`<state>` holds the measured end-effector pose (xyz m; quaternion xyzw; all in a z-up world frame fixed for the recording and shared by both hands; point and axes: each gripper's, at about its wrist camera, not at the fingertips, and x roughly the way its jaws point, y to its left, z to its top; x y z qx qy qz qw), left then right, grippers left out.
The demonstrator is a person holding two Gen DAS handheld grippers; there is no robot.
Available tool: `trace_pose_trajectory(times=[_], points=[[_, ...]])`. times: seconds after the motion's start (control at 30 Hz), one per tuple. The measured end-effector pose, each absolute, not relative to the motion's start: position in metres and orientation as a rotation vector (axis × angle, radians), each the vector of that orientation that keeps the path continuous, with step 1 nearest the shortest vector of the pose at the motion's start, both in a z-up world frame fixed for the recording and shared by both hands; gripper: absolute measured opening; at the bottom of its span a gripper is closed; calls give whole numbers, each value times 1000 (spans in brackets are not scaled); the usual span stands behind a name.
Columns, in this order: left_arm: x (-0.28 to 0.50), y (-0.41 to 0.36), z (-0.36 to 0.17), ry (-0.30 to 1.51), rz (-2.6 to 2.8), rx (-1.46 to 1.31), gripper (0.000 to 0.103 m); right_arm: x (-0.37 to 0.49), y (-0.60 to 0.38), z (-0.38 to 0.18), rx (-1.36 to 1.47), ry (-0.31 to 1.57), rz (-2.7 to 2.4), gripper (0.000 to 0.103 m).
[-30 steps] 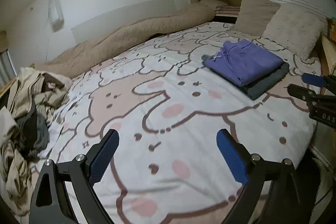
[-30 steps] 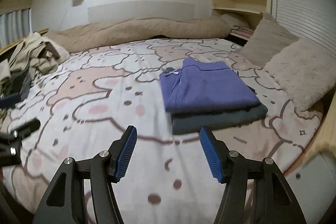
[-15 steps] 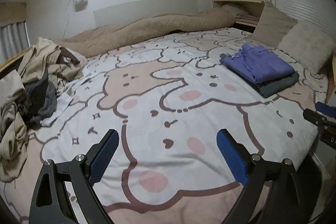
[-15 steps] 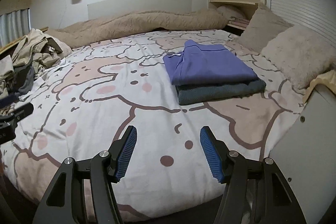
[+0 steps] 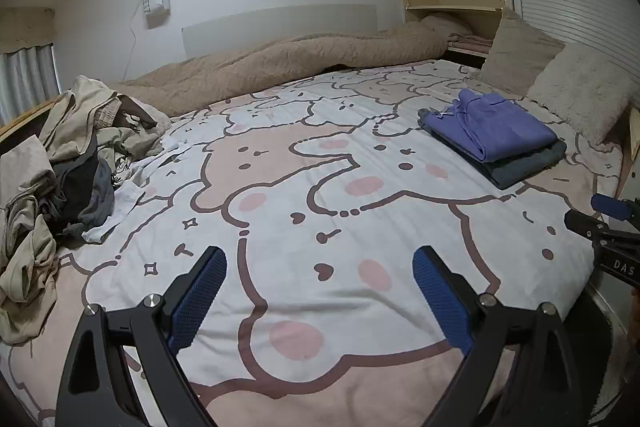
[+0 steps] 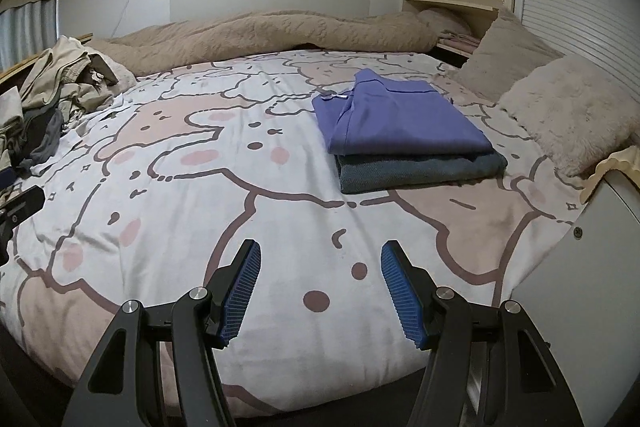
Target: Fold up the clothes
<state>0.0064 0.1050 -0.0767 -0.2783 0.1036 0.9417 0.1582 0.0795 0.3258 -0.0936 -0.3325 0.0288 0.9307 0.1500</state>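
Observation:
A folded purple garment (image 6: 400, 119) lies on a folded grey one (image 6: 420, 169) at the right of the bed; the same stack (image 5: 496, 135) shows in the left wrist view. A heap of unfolded beige and dark clothes (image 5: 52, 163) sits at the bed's left side, also the heap (image 6: 48, 99) in the right wrist view. My left gripper (image 5: 320, 267) hangs open over the bed's near edge with nothing between its fingers. My right gripper (image 6: 320, 259) is open too, empty, in front of the stack and apart from it.
The bed sheet (image 5: 320, 167) has a pink and white cartoon print. A beige duvet (image 5: 288, 63) is bunched along the far wall. Two pillows (image 6: 560, 107) lean at the right. A white cabinet (image 6: 592, 267) stands beside the bed's near right corner.
Both views have pulled back and sunk toward the bed's near edge; the left view has also rolled level and swung left, showing more of the clothes heap. Both grippers' jaws stay as wide as before.

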Motion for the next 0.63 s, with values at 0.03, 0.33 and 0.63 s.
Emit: trace_pose_trajectory(times=[0.03, 0.33, 0.63], points=[[7, 106, -76, 296, 2694, -795, 95, 80, 326, -94, -955, 82, 2674, 63], [7, 107, -76, 294, 2686, -800, 95, 80, 325, -94, -965, 74, 2671, 63], [8, 106, -76, 301, 2686, -795, 95, 79, 322, -95, -980, 52, 2674, 63]])
